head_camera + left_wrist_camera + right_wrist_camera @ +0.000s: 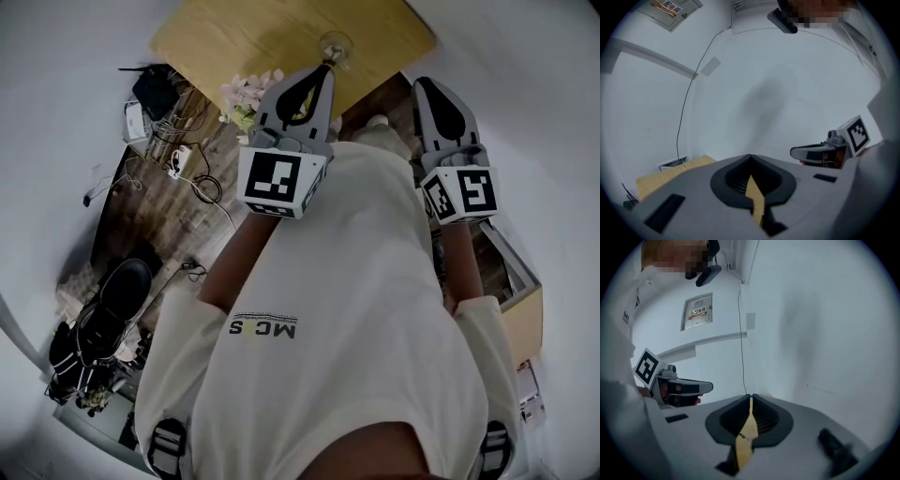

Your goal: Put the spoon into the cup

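Note:
In the head view a clear glass cup (335,45) stands on the light wooden table (234,37) at the top. No spoon shows in any view. Both grippers are held up in front of the person's chest, pointing toward the table. My left gripper (323,67) has its jaws shut with nothing in them, its tip just below the cup. My right gripper (424,86) is likewise shut and empty, to the right of the cup. The left gripper view (750,157) and right gripper view (751,397) look at a white wall, and each shows the other gripper beside it.
Pale pink flowers (246,94) lie at the table's near edge. Cables and a power strip (178,161) are on the dark wooden floor at left, with black gear (112,300) below them. A cardboard box (525,319) sits at right. A wall panel (698,312) hangs on the wall.

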